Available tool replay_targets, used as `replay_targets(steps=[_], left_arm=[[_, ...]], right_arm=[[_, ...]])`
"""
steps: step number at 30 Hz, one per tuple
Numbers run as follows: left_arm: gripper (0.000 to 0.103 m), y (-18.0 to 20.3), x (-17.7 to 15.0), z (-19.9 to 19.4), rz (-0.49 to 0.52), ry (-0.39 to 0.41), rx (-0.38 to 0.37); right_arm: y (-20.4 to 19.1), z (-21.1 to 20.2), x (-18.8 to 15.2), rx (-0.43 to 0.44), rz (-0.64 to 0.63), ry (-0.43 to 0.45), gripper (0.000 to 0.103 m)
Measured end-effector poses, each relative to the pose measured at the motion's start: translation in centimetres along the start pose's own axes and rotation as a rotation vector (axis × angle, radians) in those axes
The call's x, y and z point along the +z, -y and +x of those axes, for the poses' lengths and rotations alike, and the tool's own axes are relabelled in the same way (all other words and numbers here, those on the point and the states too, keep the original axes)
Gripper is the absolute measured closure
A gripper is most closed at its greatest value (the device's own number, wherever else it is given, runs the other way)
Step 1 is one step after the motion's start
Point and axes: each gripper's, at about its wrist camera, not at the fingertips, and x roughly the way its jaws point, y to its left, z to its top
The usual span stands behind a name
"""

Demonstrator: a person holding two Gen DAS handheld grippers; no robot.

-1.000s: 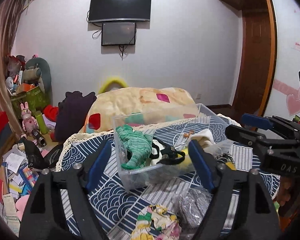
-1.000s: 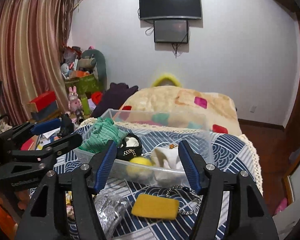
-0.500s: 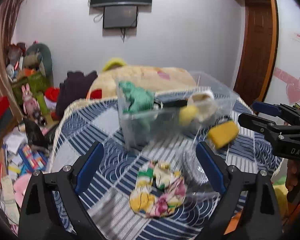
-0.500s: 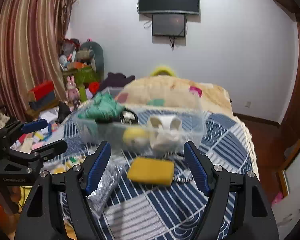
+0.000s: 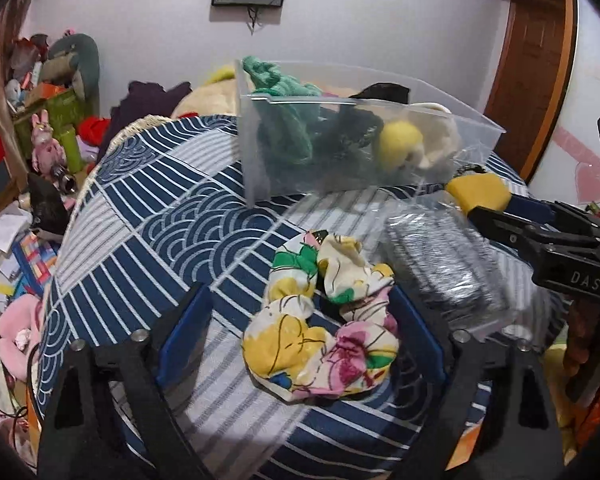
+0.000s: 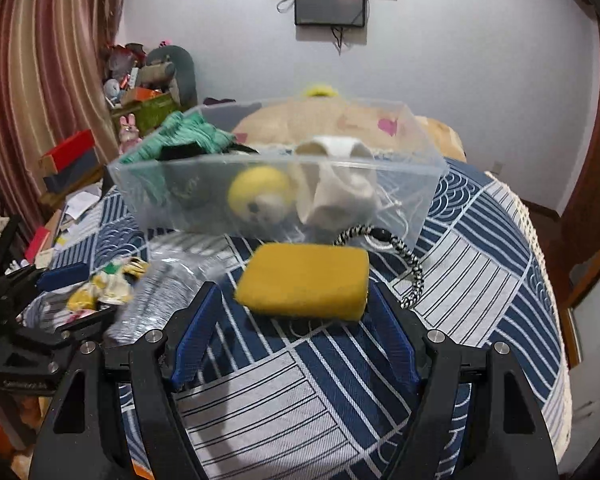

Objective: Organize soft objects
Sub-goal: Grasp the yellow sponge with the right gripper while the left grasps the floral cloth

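Note:
A floral cloth scrunchie [image 5: 320, 320] lies on the blue patterned table, between the open jaws of my left gripper [image 5: 300, 332]. A yellow sponge [image 6: 304, 280] lies between the open jaws of my right gripper [image 6: 296, 328]; it also shows in the left wrist view [image 5: 480, 196]. Neither gripper is closed on anything. A clear plastic bin [image 6: 420, 192] behind them holds a green knit cloth [image 5: 284, 112], a yellow ball [image 6: 256, 192], a white cloth [image 6: 332, 188] and a black item. A silvery bag [image 5: 440, 268] lies between scrunchie and sponge.
A black-and-white braided cord [image 6: 408, 264] lies right of the sponge. The table's tablecloth [image 6: 500, 280] drops off at its fringed edges. Cluttered floor, toys and boxes are at the left [image 5: 28, 208]. A wooden door [image 5: 532, 60] stands at the right.
Both grippers have dropped lower and moved forward. The scrunchie now lies between the left jaws and the sponge between the right jaws. Both stay open.

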Motion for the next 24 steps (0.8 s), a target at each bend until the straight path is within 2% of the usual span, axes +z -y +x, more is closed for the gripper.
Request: replay_targets(steps=[3,4,5,7,9,13,24], left_arm=[[0.034,-0.4,-0.2,0.0,-0.001,0.015,0.009],[0.043,-0.4,-0.2,-0.1,0.000,0.019,0.008],[0.048,-0.5,-0.2,-0.3,0.004,0.022,0.004],[0.066,-0.6,-0.1,-0.4,0.010,0.025,0.000],[0.075,-0.6,0.0,-0.6,0.009,0.026,-0.005],[0.081,-0.6,0.4,-1.4,0.016,0.045,0.003],[0.082,-0.7,2.8,-5.5,0.003,0.160,-0.026]], right_arm=[[0.1,0.7,-0.2,-0.022,-0.010,-0.012,0.030],[0.1,0.9,-0.3,-0.036,-0.013,-0.014,0.030],[0.2,1.0,-0.3,-0.041,-0.012,-0.014,0.031],[0.2,0.5,-0.4,-0.038,-0.008,-0.001,0.038],[0.2,0.0,-0.4,-0.036,-0.008,0.012,0.041],[0.5,-1.5,-0.7,-0.035,-0.015,0.050,0.043],[1.6,-5.6,-0.1,-0.020,0.004,0.136,0.044]])
